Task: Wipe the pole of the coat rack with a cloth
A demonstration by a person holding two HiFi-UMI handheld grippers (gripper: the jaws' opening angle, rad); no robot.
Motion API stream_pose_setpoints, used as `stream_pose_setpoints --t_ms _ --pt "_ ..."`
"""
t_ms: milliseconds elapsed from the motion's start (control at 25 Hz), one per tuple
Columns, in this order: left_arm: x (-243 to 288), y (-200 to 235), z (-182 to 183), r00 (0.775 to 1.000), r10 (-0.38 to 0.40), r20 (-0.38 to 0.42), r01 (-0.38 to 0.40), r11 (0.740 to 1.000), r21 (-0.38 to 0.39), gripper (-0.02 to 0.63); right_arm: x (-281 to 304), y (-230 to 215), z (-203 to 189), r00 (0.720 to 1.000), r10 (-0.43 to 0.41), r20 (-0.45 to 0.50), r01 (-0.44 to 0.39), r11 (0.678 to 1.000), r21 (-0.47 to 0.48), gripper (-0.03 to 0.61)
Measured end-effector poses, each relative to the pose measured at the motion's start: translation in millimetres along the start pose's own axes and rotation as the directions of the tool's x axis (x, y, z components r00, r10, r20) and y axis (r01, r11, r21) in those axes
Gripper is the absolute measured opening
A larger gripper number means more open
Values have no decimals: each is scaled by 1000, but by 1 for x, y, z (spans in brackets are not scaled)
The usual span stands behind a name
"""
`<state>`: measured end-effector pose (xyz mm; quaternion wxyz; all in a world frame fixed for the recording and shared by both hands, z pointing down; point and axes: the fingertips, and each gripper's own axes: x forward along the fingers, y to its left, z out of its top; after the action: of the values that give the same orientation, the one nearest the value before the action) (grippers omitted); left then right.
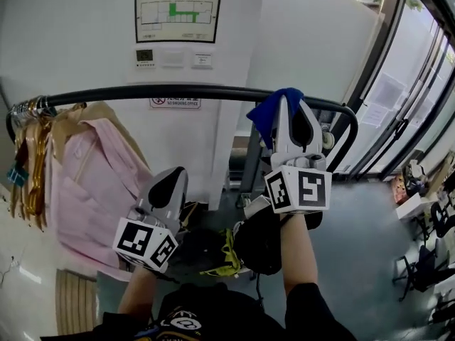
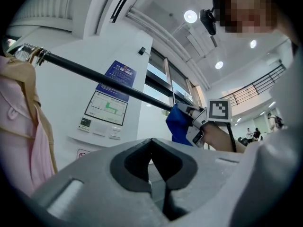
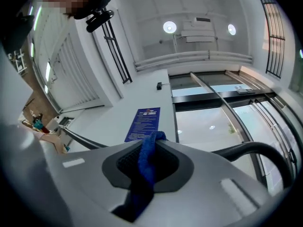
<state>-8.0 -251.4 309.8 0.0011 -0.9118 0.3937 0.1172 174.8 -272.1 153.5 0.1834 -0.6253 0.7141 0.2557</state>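
The coat rack's black pole [image 1: 178, 91] runs across the head view and bends down at the right [image 3: 255, 148]. My right gripper [image 1: 288, 105] is shut on a blue cloth [image 1: 268, 112], pressed against the pole near its right bend. The cloth [image 3: 146, 167] is pinched between the jaws in the right gripper view. My left gripper [image 1: 169, 185] hangs lower, below the pole, shut with nothing in it [image 2: 154, 162]. From the left gripper view the pole [image 2: 94, 75] slants across, with the cloth [image 2: 179, 125] on it.
Hangers [image 1: 28, 109] with a pink shirt [image 1: 89, 183] and a beige garment [image 1: 85, 116] crowd the pole's left end. A white wall with a floor plan poster [image 1: 177, 14] is behind. Glass doors [image 1: 405, 105] stand at the right. A black bag [image 1: 259, 244] lies on the floor.
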Motion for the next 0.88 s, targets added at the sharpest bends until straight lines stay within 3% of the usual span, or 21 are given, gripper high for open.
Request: stream_pose_setpoints --t_ms 200,400,520,680,880 --pt "-35 26 6 995 102 2 -102 995 19 2 30 108 -2 987 157 27 -157 988 -3 37" --pt "-74 59 9 981 196 -2 -196 980 30 3 53 232 -19 931 360 -62 -366 919 -150 37" --pt "-93 76 14 970 244 8 -244 969 33 3 62 281 -27 914 401 -66 -407 906 -118 37" --pt "-105 85 20 961 276 19 -277 960 47 3 63 295 -29 908 416 -45 -418 907 -51 35" --pt "-101 88 20 966 259 13 -259 965 38 2 55 262 -24 925 377 -54 -379 924 -47 35"
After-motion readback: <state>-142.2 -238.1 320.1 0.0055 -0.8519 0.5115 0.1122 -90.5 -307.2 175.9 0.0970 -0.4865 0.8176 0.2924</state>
